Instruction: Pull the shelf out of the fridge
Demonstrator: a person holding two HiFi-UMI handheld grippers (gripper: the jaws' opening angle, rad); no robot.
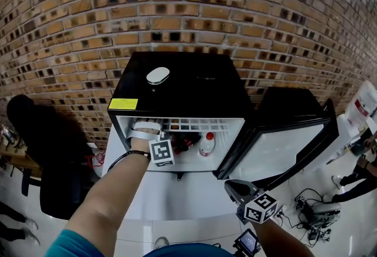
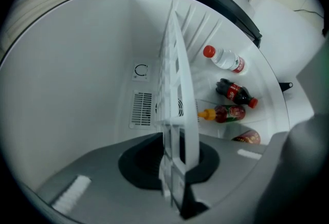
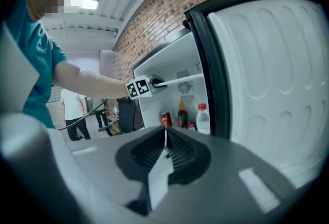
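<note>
Head view: my left gripper [image 1: 148, 127] reaches into the open fridge [image 1: 177, 82], at the front left end of the shelf [image 1: 197, 125]; my right gripper [image 1: 234, 190] hangs outside, lower down, in front of the door [image 1: 288, 144].
Left gripper: my jaws are clamped on the shelf's front rail. In the left gripper view the white grid runs edge-on from between them toward the back wall.
Shelf: it sits high in the fridge and spans its width, with the front edge at the opening.
Right gripper: my jaws are pressed together with nothing between them. It points at the open fridge from the door side.
Door: swung wide to the right, its white inner face turned my way.
Under the shelf: a water bottle [image 1: 207, 144] with a red cap, a cola bottle [image 2: 236, 93], a sauce bottle [image 2: 223, 113] and a can [image 2: 248, 137] stand upright on the fridge floor, grouped toward the door side.
Back wall: a vent [image 2: 142, 109] shows just beside the shelf's far end.
Fridge top: a white oval thing [image 1: 158, 75] lies on the black lid.
Behind: a brick wall [image 1: 188, 2].
</note>
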